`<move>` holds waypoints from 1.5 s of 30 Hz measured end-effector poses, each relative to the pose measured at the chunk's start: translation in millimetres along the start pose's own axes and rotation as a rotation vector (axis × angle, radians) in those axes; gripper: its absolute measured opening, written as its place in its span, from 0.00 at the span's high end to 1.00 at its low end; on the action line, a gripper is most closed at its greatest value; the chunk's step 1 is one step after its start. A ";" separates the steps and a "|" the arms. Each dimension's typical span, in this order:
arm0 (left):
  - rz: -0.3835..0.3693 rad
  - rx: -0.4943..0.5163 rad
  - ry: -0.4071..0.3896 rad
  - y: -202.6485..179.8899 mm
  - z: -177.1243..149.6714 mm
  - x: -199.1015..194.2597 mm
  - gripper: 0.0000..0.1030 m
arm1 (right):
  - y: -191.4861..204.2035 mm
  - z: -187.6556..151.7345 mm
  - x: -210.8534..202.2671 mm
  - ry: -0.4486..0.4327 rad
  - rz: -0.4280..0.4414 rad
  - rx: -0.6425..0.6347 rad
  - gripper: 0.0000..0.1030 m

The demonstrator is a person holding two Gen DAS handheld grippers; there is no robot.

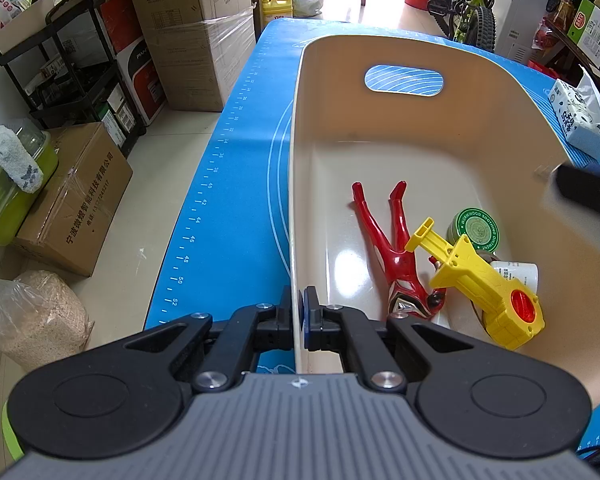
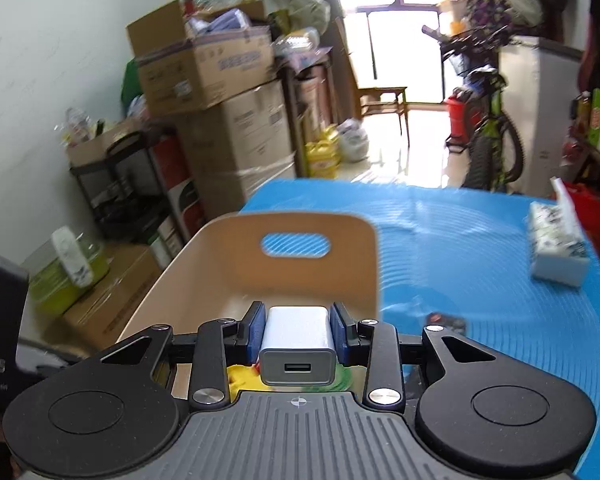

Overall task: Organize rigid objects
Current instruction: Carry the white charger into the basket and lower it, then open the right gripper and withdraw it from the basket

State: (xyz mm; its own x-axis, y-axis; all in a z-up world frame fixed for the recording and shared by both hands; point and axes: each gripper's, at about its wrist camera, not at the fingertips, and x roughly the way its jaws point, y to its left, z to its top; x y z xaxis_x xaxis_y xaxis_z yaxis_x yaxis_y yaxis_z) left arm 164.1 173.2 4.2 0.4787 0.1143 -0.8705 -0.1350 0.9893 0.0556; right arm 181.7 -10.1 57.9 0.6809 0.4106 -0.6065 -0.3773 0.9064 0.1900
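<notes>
- White plastic sits between my right gripper's (image 2: 298,330) blue fingers (image 2: 256,330): they are clamped on the sides of a small USB charger (image 2: 298,344), its grey port end facing the camera.
- My left gripper (image 1: 299,322) has its fingers pinched together on the near rim of the cream bin (image 1: 380,128), one pad outside the wall and one inside, which steadies the bin on the blue bench mat (image 1: 228,184).
- In the right wrist view the charger hangs over the near part of the bin, with the yellow toy showing just beneath it, so I judge the step in hand is dropping it in.
- The bin already holds a red figure (image 1: 384,248), a yellow toy (image 1: 480,284), a green tin (image 1: 476,230) and a white jar (image 1: 518,272), crowded toward the right side.
- To do this well, I would carry the charger toward the bare floor of the bin on the left, lower it below the rim, and only then part the fingers, so it does not bounce off the toys.
- I would keep the left grip firm meanwhile; a nudged wall could slide the bin.
- A tissue pack (image 2: 556,248) lies well apart on the mat.
</notes>
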 end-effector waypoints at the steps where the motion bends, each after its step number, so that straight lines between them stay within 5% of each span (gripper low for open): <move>1: 0.000 0.000 0.000 0.0 0.0 0.0 0.95 | 3.8 -2.3 3.3 0.013 0.007 -0.006 0.59; 14: 0.001 0.000 0.000 0.1 -0.1 0.0 0.95 | 30.5 -36.4 43.8 0.225 0.057 -0.087 0.59; 21: 0.001 0.001 0.000 -1.0 0.0 0.3 0.95 | 28.0 -37.6 50.3 0.250 0.049 -0.095 0.58; 26: 0.001 0.001 0.000 -0.8 -0.1 0.3 0.95 | 23.1 -34.0 43.7 0.233 0.072 -0.069 0.50; 31: 0.001 0.002 0.000 -1.0 -0.1 0.5 0.95 | 17.7 -23.8 31.4 0.186 0.107 -0.044 0.31; 35: 0.001 0.002 0.000 -1.0 -0.2 0.5 0.95 | 10.6 -10.0 14.2 0.118 0.124 -0.035 0.30; 45: 0.001 0.002 0.000 -1.3 -0.2 0.5 0.95 | -49.6 12.3 -8.1 -0.023 -0.048 0.076 0.27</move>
State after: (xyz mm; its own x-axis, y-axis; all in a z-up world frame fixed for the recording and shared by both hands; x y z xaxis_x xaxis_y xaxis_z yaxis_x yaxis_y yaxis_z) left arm 164.3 172.0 3.6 0.4788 0.1151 -0.8703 -0.1333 0.9894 0.0575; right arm 202.6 -57.1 62.9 0.7114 0.3682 -0.5986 -0.2958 0.9295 0.2202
